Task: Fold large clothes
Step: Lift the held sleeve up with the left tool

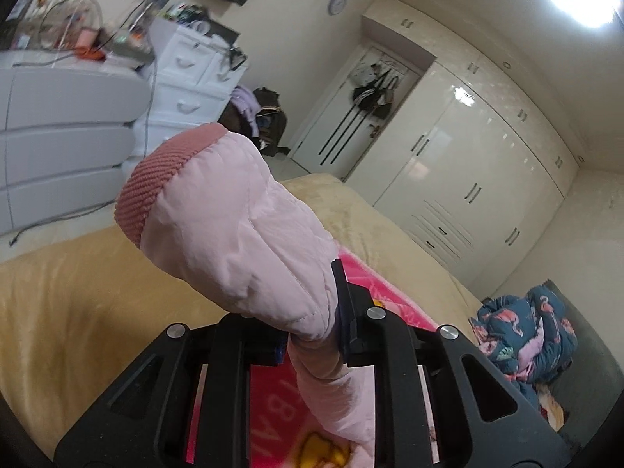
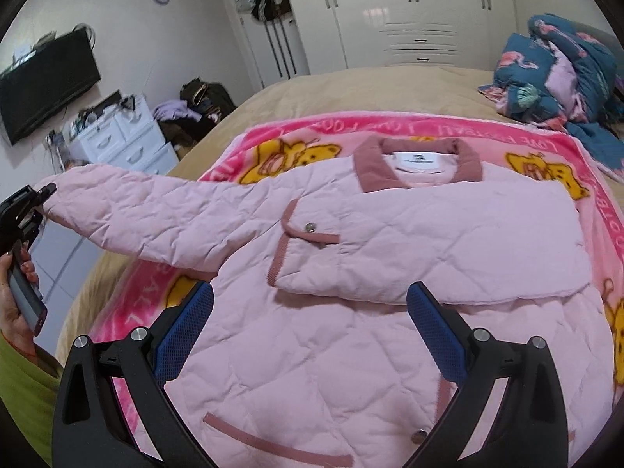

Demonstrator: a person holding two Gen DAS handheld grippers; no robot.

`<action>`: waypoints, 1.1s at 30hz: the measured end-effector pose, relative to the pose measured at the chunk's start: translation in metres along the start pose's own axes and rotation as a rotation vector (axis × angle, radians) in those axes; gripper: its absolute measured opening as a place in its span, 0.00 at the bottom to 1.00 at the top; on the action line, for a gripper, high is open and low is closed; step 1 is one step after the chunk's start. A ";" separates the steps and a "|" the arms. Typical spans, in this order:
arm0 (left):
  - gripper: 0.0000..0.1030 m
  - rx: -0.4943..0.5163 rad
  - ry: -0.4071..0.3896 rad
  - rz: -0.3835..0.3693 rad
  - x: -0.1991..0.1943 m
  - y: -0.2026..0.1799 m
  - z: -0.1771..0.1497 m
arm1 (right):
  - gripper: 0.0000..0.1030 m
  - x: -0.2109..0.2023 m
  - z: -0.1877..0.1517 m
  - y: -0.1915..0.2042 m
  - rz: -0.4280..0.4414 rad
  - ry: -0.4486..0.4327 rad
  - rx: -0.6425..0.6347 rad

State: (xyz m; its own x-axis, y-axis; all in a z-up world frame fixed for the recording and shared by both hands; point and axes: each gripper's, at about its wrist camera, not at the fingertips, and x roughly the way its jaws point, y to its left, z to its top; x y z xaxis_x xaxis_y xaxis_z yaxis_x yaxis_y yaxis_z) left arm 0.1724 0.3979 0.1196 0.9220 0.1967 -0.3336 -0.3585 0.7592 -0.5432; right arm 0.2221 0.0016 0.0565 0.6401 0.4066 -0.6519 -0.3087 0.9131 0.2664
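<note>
a: where was the pink quilted jacket (image 2: 351, 273) found?

b: it was spread front-up on a pink cartoon blanket (image 2: 518, 144), which lay on the tan bed cover (image 2: 351, 82). the darker pink collar (image 2: 417, 163) was seen toward twelve o'clock in the right wrist view. one sleeve (image 2: 448, 241) was laid folded across the chest, its ribbed cuff near the centre.

a: and the other sleeve?

b: the other sleeve (image 2: 148, 218) was stretched out toward nine o'clock and lifted off the bed. its end was clamped in the left gripper (image 2: 39, 199), whose handle was held by a hand (image 2: 15, 292) at the frame's edge.

a: how was that grip seen from the left wrist?

b: the jaws were closed tight on the sleeve fabric, and the ribbed cuff (image 1: 160, 179) was seen sticking up toward eleven o'clock.

a: the right gripper (image 2: 310, 331)?

b: its blue-padded fingers (image 2: 187, 327) were spread wide above the jacket's lower half, with nothing gripped. a blue flamingo-print quilt (image 2: 561, 70) was bunched at two o'clock.
</note>
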 end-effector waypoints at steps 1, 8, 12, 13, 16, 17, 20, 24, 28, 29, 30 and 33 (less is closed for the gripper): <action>0.11 0.009 -0.003 -0.006 -0.003 -0.006 0.000 | 0.96 -0.002 0.001 -0.005 -0.001 -0.003 0.007; 0.11 0.091 -0.021 -0.044 -0.017 -0.056 -0.002 | 0.96 -0.028 0.000 -0.029 -0.008 -0.037 0.053; 0.11 0.128 -0.022 -0.065 -0.023 -0.083 -0.007 | 0.96 -0.042 -0.001 -0.041 -0.002 -0.054 0.070; 0.11 0.137 -0.020 -0.069 -0.023 -0.087 -0.009 | 0.96 -0.046 -0.002 -0.043 0.003 -0.056 0.075; 0.11 0.166 -0.017 -0.079 -0.026 -0.104 -0.012 | 0.96 -0.055 -0.004 -0.052 0.007 -0.062 0.091; 0.11 0.175 -0.015 -0.082 -0.026 -0.110 -0.014 | 0.96 -0.058 -0.005 -0.055 0.006 -0.066 0.096; 0.11 0.196 -0.012 -0.090 -0.030 -0.124 -0.019 | 0.96 -0.066 -0.008 -0.064 -0.006 -0.078 0.107; 0.11 0.225 -0.005 -0.104 -0.032 -0.139 -0.025 | 0.96 -0.076 -0.011 -0.075 -0.044 -0.093 0.110; 0.11 0.250 0.011 -0.123 -0.032 -0.155 -0.032 | 0.96 -0.085 -0.015 -0.085 -0.088 -0.113 0.104; 0.11 0.264 0.012 -0.127 -0.032 -0.161 -0.035 | 0.96 -0.088 -0.016 -0.087 -0.097 -0.119 0.105; 0.11 0.272 0.013 -0.132 -0.033 -0.165 -0.037 | 0.96 -0.090 -0.018 -0.090 -0.098 -0.123 0.110; 0.11 0.292 0.023 -0.150 -0.032 -0.178 -0.045 | 0.96 -0.091 -0.020 -0.100 -0.094 -0.119 0.135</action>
State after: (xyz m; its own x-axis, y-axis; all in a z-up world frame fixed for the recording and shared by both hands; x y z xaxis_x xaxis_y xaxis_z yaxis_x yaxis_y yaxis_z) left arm 0.2003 0.2282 0.1927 0.9567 0.0576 -0.2853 -0.1585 0.9251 -0.3450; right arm 0.1804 -0.1269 0.0752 0.7429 0.3130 -0.5918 -0.1520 0.9397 0.3063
